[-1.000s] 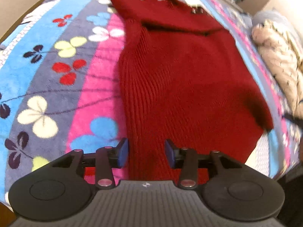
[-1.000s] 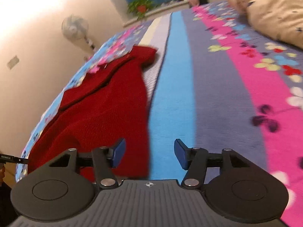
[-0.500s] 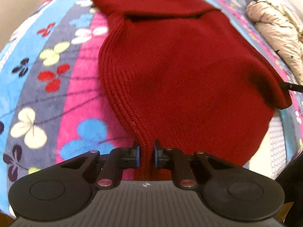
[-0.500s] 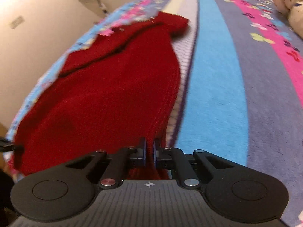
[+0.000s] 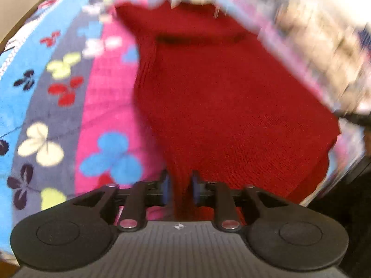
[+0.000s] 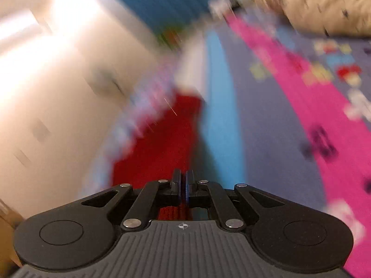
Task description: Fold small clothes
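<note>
A red knitted sweater lies spread on a flowered, striped blanket. My left gripper is shut on the sweater's near hem, with red knit bunched between its blue pads. My right gripper is shut on the other hem corner; the sweater stretches ahead and to its left, with a bit of red knit showing under the fingers. Both views are blurred by motion.
A beige quilted cover lies heaped at the far right of the bed. A pale wall runs along the left of the right wrist view. The blanket's blue and pink stripes stretch to the right.
Both grippers closed on the sweater's hem about half a second ago. Now both are moving with it and the hem lifts; the right view has swung up toward the wall.
</note>
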Demonstrator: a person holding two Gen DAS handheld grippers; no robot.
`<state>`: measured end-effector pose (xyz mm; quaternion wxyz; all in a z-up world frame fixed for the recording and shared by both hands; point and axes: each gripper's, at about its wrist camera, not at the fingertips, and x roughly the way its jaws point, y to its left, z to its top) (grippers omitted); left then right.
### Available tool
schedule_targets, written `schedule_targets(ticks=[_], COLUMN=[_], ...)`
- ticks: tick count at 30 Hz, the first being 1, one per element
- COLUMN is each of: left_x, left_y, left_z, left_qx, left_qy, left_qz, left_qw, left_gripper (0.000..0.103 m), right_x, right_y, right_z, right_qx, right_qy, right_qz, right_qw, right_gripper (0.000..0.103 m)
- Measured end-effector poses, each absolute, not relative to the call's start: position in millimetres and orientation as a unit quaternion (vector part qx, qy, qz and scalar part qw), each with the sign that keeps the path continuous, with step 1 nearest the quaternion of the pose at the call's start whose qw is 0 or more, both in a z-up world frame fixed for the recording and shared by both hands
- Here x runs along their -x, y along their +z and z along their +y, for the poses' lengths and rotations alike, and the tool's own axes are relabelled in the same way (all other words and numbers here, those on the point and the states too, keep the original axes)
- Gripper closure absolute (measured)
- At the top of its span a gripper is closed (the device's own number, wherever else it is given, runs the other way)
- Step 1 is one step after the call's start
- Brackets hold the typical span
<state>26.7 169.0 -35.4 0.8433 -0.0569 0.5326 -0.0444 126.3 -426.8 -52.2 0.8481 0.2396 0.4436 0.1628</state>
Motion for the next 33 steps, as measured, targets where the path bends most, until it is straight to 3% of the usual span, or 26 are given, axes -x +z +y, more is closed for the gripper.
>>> schedule_targets(ticks=[2, 4, 5, 6, 8, 12, 14, 17, 23, 25, 28, 33], left_x=[-34.7, -40.0, -42.5, -46.0, -56.5, -80.7, -87.1, -94.0, -101.8, -106.7, -118.3, -164.6], left_y=[-35.1, -24.2, -18.8, -16.3, -21.3, -57.4, -61.2, -51.9, -26.8, -20.7, -18.8, -14.8], left_z=[171.2, 179.7, 180.7, 179.1, 169.9, 145.2, 137.1, 141.8, 130.5, 118.4, 96.8, 56.6], left_qx=[0.043, 0.088, 0.106, 0.11, 0.11, 0.044, 0.022, 0.04, 0.016, -0.01, -0.062, -0.093], left_qy=[-0.001, -0.008, -0.02, -0.027, -0.038, -0.009, 0.0, 0.027, 0.091, 0.093, 0.086, 0.087], left_qz=[0.519, 0.485, 0.468, 0.462, 0.474, 0.555, 0.556, 0.519, 0.437, 0.399, 0.35, 0.323], left_qw=[0.854, 0.87, 0.877, 0.88, 0.873, 0.83, 0.831, 0.853, 0.895, 0.912, 0.931, 0.938], left_gripper=[0.072, 0.072, 0.072, 0.072, 0.072, 0.067, 0.066, 0.064, 0.042, 0.041, 0.031, 0.031], right_x=[-135.6, -136.4, -138.7, -137.4, -137.6, -154.9, -160.5, -159.9, -179.2, -193.6, -205.6, -240.1], right_y=[-70.2, -65.1, -59.6, -55.3, -53.9, -84.9, -89.9, -68.8, -50.4, -54.3, -58.7, -76.7], right_z=[-406.5, -397.7, -396.4, -396.2, -389.2, -363.7, -354.1, -348.1, -348.2, -346.5, -333.7, -307.1], right_qx=[-0.184, -0.177, -0.193, -0.212, -0.213, -0.128, -0.085, -0.078, -0.11, -0.117, -0.119, -0.121], right_qy=[0.128, 0.126, 0.136, 0.154, 0.173, 0.125, 0.107, 0.1, 0.091, 0.087, 0.082, 0.078], right_qz=[0.502, 0.481, 0.462, 0.441, 0.424, 0.512, 0.526, 0.471, 0.367, 0.359, 0.368, 0.422], right_qw=[0.836, 0.849, 0.855, 0.858, 0.863, 0.84, 0.839, 0.873, 0.919, 0.922, 0.918, 0.895], right_gripper=[0.097, 0.094, 0.087, 0.064, 0.04, 0.041, 0.043, 0.043, 0.042, 0.042, 0.042, 0.042])
